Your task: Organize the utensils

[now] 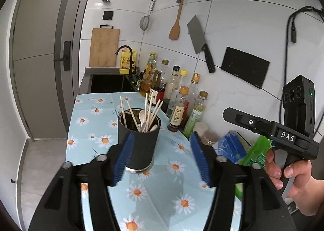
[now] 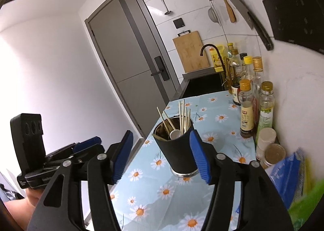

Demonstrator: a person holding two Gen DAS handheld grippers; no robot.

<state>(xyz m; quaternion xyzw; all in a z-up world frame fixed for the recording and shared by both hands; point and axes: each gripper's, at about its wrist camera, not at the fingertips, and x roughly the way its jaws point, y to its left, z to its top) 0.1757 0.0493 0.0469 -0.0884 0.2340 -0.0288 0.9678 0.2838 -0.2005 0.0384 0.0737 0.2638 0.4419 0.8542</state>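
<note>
Utensils: chopsticks (image 1: 150, 112) & spoons (image 1: 142, 116) stand in black holder (image 1: 139, 146) on daisy cloth (image 1: 162, 200). Left gripper (image 1: 162, 159) & right gripper (image 2: 162, 155) both wide, nothing held. No loose utensils visible, so task looks abt done.

Black cylindrical utensil holder (image 1: 139, 146) stands upright on the daisy-print cloth (image 1: 162, 194), metal rim showing at its base. Inside: several pale wooden chopsticks (image 1: 150, 112) leaning outward at mixed angles, plus white spoons (image 1: 142, 116), bowls up, near the middle.
</note>
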